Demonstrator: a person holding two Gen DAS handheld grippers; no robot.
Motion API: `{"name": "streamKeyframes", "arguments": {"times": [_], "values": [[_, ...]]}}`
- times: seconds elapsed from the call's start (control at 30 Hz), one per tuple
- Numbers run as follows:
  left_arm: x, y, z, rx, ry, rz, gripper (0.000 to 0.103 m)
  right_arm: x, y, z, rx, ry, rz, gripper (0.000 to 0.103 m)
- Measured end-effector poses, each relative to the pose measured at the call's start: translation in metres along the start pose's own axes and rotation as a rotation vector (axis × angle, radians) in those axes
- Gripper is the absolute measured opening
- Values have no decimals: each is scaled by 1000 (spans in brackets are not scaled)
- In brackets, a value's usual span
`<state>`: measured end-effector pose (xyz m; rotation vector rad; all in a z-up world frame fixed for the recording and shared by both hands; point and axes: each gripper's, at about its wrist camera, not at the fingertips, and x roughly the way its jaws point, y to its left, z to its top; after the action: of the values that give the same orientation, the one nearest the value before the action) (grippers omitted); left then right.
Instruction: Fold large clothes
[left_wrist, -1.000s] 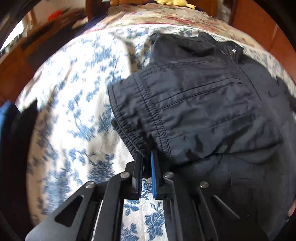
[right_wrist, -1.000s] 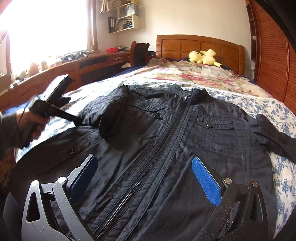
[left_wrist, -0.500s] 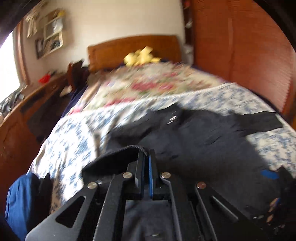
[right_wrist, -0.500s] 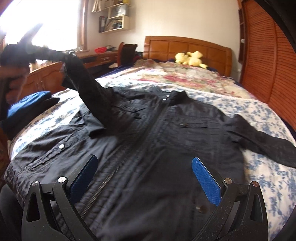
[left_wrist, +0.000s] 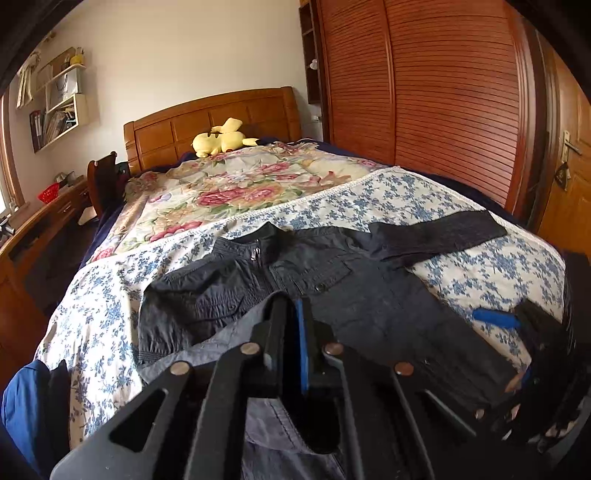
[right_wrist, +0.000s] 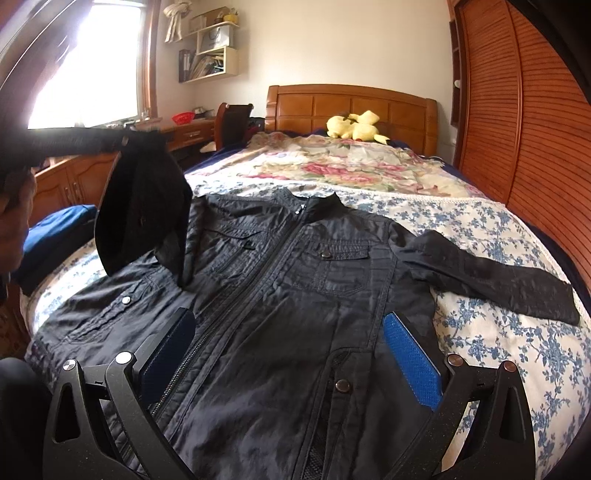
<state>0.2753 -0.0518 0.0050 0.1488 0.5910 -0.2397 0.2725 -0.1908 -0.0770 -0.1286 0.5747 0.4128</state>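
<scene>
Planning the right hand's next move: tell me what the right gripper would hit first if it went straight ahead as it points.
Probably the black jacket: the open right gripper points down at its zipped front, with nothing between them.

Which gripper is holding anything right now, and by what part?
The left hand-held gripper pinches the jacket by its sleeve end; the right hand-held gripper holds nothing.
</scene>
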Motion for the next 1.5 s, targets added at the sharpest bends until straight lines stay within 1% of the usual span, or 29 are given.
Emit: {"name": "streamKeyframes", "arguments": {"times": [0.07,0.1,0.17,0.23,0.37,0.57,0.67,0.73,0.9,1.0,1.07,1.2,1.4,1.5], "values": [[-6,-4,-9,18,-2,-23,13,-1,2,1,-1,-3,3,103],[-7,-7,-14,22,2,-37,16,-1,2,1,-1,-4,4,103],[-12,-8,-26,16,6,-65,23,-1,3,2,-1,-8,8,103],[-17,-5,-38,-7,10,-83,26,1,4,1,1,-6,9,103],[-25,4,-63,-37,-1,-65,30,8,7,-1,4,8,28,103],[-27,38,-106,-106,-5,-10,33,24,23,-9,-9,30,92,103],[-23,59,-128,-156,15,8,33,32,34,-14,-24,44,115,103],[-21,68,-136,-162,26,23,33,41,44,-17,-39,64,134,103],[-26,83,-147,-174,5,57,33,58,66,-21,-66,95,191,103],[-28,92,-157,-187,2,73,33,65,83,-22,-92,107,239,99],[-26,97,-163,-198,13,85,33,68,94,-25,-118,121,271,96],[-31,104,-169,-201,9,96,33,77,114,-34,-162,154,307,91],[-36,110,-171,-211,-9,97,33,95,127,-50,-213,230,304,85],[-36,110,-171,-208,-10,101,33,103,129,-54,-221,262,285,79]]}}
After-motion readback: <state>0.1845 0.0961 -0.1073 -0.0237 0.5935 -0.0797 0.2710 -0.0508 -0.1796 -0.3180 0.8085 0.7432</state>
